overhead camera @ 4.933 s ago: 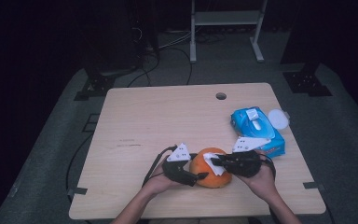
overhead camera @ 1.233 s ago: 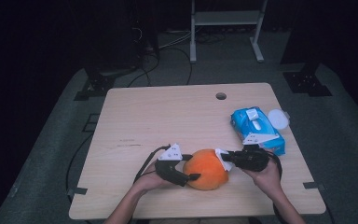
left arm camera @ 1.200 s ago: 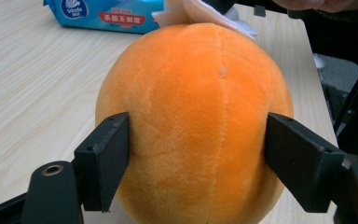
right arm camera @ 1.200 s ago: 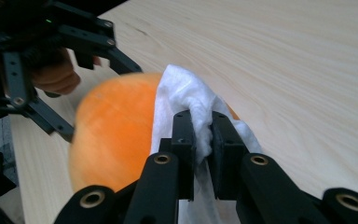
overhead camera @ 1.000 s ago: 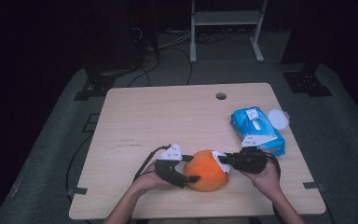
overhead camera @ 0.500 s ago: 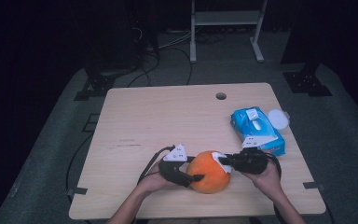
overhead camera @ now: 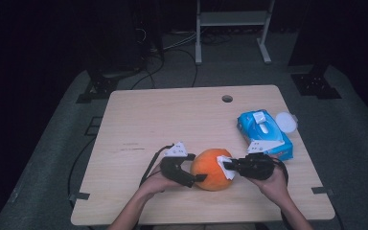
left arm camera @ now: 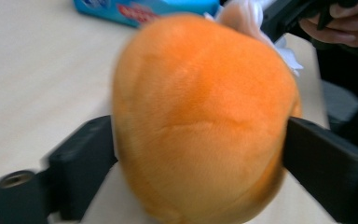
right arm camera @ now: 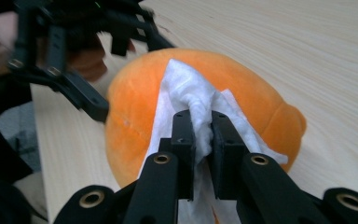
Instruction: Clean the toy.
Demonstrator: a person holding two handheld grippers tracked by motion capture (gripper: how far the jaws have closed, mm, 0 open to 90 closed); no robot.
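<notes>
Orange plush toy (overhead camera: 211, 168) seemingly clamped by left gripper (overhead camera: 197, 178), wipe (overhead camera: 225, 166) on it.

I'm looking at a soft orange plush toy (right arm camera: 135, 116), its nap fuzzy and matt. My white wipe (right arm camera: 191, 100) is looking limp, fibrous cloth-like paper. The table (overhead camera: 163, 120) is showing pale, smooth matt wood grain; the blue pack (overhead camera: 268, 136) at two o'clock is gleaming glossy plastic.

Left gripper view is smeared with motion blur, so the plush (left arm camera: 200, 121) has soft edges and its bottom runs off the frame. The blue pack (left arm camera: 144, 8) is chopped by the top edge, label unreadable. In the right gripper view the wipe (right arm camera: 191, 107) hides part of the plush, and its lower end disappears behind the jaws.
</notes>
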